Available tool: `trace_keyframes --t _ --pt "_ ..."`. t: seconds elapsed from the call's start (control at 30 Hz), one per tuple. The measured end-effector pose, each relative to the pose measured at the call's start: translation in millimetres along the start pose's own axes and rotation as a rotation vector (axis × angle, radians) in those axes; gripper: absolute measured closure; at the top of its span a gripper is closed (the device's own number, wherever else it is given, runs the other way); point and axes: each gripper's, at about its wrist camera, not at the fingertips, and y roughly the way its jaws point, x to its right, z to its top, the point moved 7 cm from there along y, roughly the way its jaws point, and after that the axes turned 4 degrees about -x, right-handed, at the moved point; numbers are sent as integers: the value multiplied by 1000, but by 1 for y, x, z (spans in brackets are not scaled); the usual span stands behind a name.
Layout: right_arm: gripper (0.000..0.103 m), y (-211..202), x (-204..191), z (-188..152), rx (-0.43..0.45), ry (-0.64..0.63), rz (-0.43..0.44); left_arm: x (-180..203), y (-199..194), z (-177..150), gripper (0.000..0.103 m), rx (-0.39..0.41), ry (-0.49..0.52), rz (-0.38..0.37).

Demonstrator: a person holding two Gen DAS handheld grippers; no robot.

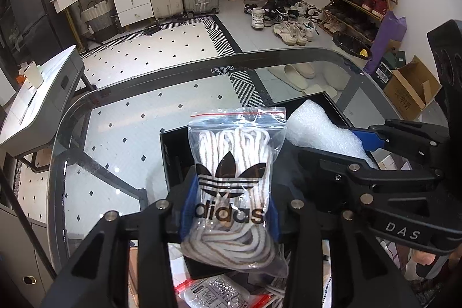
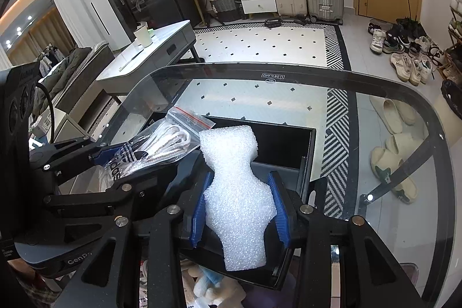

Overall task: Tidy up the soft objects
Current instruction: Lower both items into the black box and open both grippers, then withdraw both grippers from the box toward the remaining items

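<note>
Left wrist view: glass counter under everything, black open box sitting on it, and I've got both grippers over that box. My left gripper has the zip bag of white shoelaces between its blue pads, bag upright, red zip strip at top, lower end bulging out below the pads. The pads look about at the bag's sides, but I can't tell if they're really pinching; I'd say loose at best. My right gripper shows at the right w/ the white foam piece in it, just beside the bag.

Doing the step well, my judgement: this is the drop into the box. Bag is slippery plastic, laces shift inside, so lower till its bottom rests in the box before I let go fully. Keep the 2 grippers from knocking each other; they're close. Foam is light & springy, so set it flat rather than drop it.

Right wrist view adds: right gripper narrow, pads squeezed onto the foam's waist, foam upright over the box interior. It shows the box's far wall & empty dark floor, which the bag hides in the left view. Left gripper & bag seen side-on, bag tilted towards the box. Plush toy bits lie under the glass; left view instead shows another zip packet down there.
</note>
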Motion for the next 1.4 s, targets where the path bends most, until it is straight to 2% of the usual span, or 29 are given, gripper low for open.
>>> trace_keyframes --t 0.1,0.17,0.43,0.47,0.5,0.57,0.63,0.73,0.77,0.8,0.87,1.4 --pt "60 -5 0 -1 4 -11 0 -3 -2 -1 49 5 -2 15" --pt "52 -8 1 -1 12 -10 -14 -4 -3 -2 48 8 -11 -4" --pt "47 -21 6 -1 32 11 -6 -1 -12 -5 41 11 2 -14" --pt "45 -23 6 -2 35 11 -6 -2 -13 -5 37 15 -1 -11" --pt "43 -26 7 -2 38 9 -13 -3 -15 -5 33 21 -2 -4" --pt "25 -33 10 -3 56 9 -31 -6 -20 -6 26 36 -7 7" --pt "18 -40 11 -5 72 16 -26 -8 -25 -7 26 46 -23 -21" --pt "17 -47 10 -7 76 15 -28 -11 -33 -9 25 54 -40 -43" --pt "14 -49 10 -6 77 12 -29 -11 -35 -10 22 56 -39 -42" --pt "13 -51 9 -8 78 8 -29 -12 -37 -11 14 57 -39 -39" --pt "11 -55 7 -10 80 5 -21 -15 -42 -15 9 68 -34 -35" --pt "3 -92 -5 -35 107 2 -8 -37 -60 -54 1 75 -56 -51"
